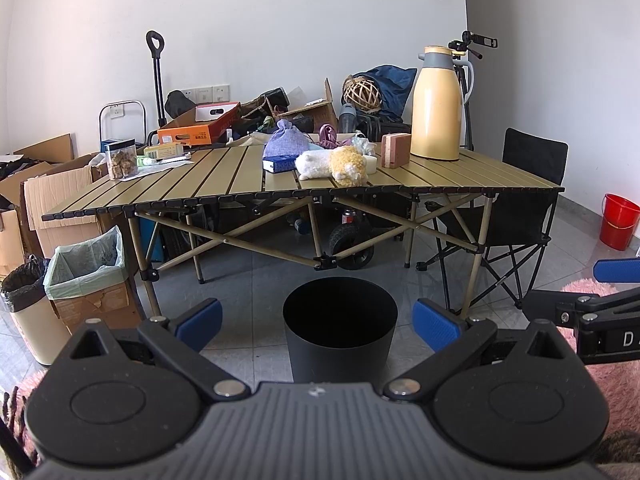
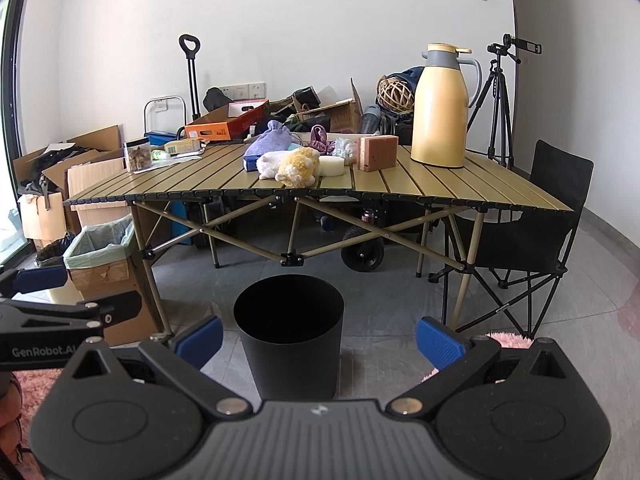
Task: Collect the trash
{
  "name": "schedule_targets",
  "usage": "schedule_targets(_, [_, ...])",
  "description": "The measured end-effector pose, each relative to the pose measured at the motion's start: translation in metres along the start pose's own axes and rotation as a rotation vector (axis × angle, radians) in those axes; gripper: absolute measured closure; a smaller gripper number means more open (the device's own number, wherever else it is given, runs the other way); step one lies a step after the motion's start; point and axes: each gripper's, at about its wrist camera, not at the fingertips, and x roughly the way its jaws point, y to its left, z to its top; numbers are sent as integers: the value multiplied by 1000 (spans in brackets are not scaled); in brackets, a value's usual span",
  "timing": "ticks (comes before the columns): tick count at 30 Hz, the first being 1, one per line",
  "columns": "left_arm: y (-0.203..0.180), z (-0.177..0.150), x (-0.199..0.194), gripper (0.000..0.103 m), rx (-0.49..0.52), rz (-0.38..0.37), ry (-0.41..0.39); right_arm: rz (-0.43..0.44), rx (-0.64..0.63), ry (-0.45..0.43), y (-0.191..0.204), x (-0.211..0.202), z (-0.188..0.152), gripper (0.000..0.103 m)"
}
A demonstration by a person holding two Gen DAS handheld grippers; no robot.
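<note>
Left gripper [image 1: 318, 322] wide, empty; right gripper [image 2: 320, 338] wide, empty. Black bin [image 1: 340, 328] on floor ahead, before bench [image 1: 224, 176]. Cluttered benchtop: plush toy [image 1: 332, 164], yellow jug [image 1: 437, 104].

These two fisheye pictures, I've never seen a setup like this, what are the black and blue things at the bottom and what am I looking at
Each picture comes from a camera mounted on a hand-held gripper, looking forward along its two blue-padded fingers. A person carries one in each hand. The left gripper and right gripper are both open and hold nothing. On the floor ahead stands a black bin; no contents show in it. Behind it is a folding table with a yellow thermos jug, a plush toy, a purple pouch and a pink sponge block.
</note>
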Motion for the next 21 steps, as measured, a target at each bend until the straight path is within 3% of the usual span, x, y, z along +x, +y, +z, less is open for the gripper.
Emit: schedule_targets(21, [5, 9, 0, 0, -5, 5, 1, 7, -4, 0, 1, 4, -3, 0])
